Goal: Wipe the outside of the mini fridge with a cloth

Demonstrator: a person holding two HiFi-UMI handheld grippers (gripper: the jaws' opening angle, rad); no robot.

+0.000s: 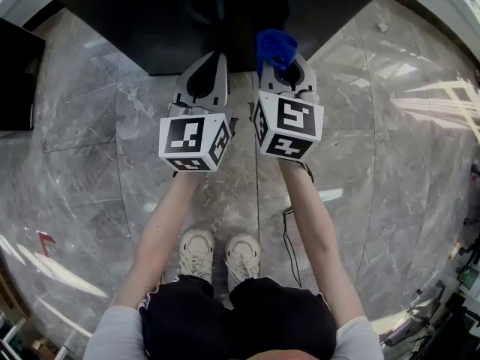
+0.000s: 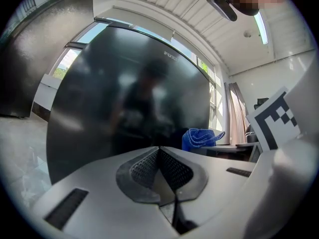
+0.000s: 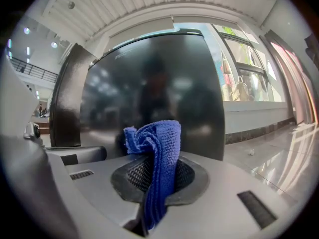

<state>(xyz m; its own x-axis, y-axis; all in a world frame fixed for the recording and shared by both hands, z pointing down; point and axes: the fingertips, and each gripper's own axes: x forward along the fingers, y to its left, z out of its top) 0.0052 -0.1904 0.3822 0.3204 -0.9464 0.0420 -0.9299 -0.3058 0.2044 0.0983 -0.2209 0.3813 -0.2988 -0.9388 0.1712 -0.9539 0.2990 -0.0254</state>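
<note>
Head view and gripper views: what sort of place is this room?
Probably a lobby or showroom rather than a home: polished grey marble floor, tall windows and a high slatted ceiling.

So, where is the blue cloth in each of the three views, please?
Head view: cloth top centre, at the tip of the right gripper.
Left gripper view: cloth right of centre.
Right gripper view: cloth in the middle, clamped between the jaws.
Shared landmark: the black fridge.
</note>
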